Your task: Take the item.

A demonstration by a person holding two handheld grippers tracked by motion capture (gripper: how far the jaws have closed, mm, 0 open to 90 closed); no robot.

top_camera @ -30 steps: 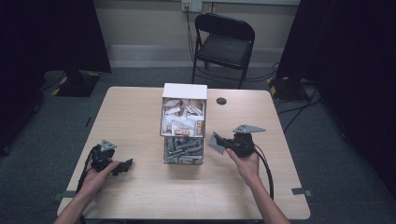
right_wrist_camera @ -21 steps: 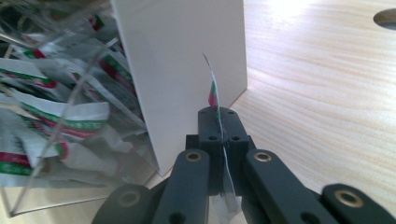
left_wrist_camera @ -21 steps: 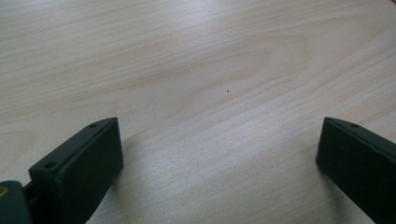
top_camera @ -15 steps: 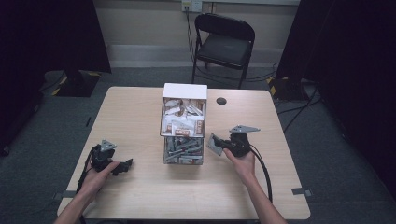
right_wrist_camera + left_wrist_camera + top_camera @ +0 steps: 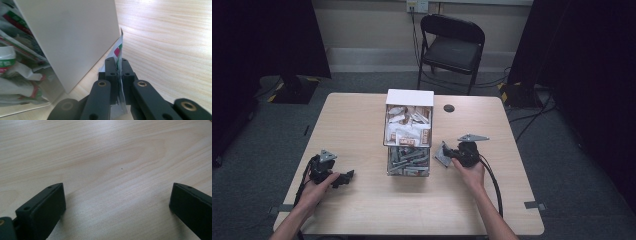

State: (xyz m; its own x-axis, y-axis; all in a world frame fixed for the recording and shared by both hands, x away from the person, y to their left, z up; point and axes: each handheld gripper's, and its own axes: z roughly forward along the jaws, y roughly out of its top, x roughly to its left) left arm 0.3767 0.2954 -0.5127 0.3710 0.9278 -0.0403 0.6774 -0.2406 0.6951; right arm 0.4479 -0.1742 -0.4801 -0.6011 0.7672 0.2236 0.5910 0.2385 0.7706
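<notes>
Right gripper [image 5: 447, 155], just beside the clear 2-tier box [image 5: 408, 135] of packets, has its jaws pinched on a thin silver sachet [image 5: 119, 56] held edge-on. Over at the near left, the left gripper [image 5: 346, 176] rests on the wooden table [image 5: 362, 120], jaws spread wide.

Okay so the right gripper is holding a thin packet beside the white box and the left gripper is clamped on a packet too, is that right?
Not quite. The left gripper holds nothing: the left gripper view shows its fingers wide apart over the bare light wooden table. The right gripper is indeed shut on a thin silvery packet beside the white box.
</notes>
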